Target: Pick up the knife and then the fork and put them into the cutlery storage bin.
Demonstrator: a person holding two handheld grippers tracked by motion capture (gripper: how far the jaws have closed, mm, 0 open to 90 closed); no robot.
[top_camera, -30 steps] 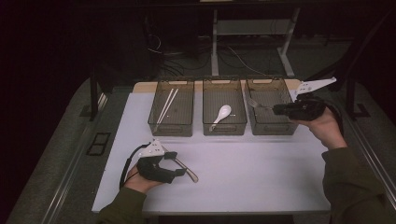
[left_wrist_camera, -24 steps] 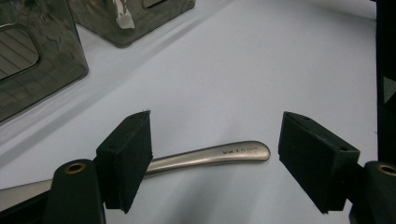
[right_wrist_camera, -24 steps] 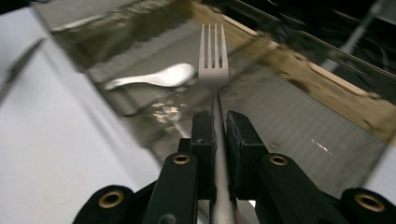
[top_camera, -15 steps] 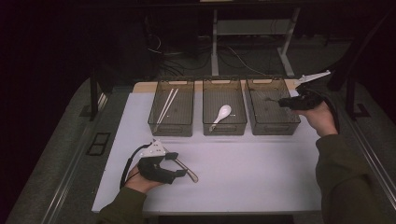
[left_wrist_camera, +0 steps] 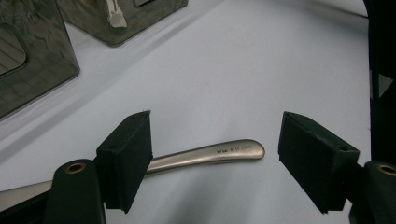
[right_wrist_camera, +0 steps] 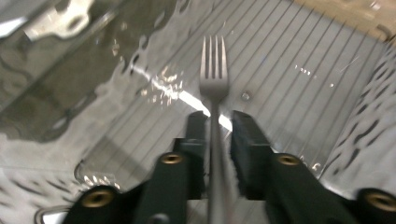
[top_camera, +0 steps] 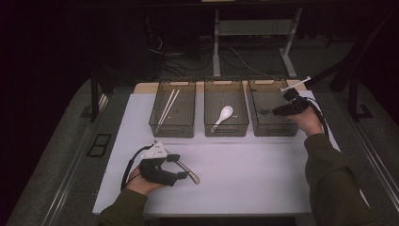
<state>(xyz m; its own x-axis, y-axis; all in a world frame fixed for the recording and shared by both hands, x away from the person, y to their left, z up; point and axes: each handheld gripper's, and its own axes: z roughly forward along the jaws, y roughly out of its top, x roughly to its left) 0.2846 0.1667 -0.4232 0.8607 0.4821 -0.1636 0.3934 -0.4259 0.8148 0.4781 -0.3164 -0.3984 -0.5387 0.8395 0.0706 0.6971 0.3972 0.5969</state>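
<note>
We note pale lilac-white worktop [top_camera: 244, 188]. Three smoky translucent grey bins at its far edge; right bin [top_camera: 277, 129] floor ribbed with fine parallel lines. Fork [right_wrist_camera: 214, 70] dull silver, inside right bin. White spoon [top_camera: 223, 116] in middle bin [top_camera: 226, 129]. Two white chopsticks [top_camera: 167, 109] in left bin [top_camera: 171, 129]. Metal handle [left_wrist_camera: 210, 154] brushed silver on worktop. We see both tools black: left tool [top_camera: 181, 175], right tool [top_camera: 268, 112]. Sleeves olive green.

My room is dim around the lit white counter [top_camera: 244, 174]; glare streaks the bin floor [right_wrist_camera: 299, 70], and my fork [right_wrist_camera: 214, 65] blurs.
</note>
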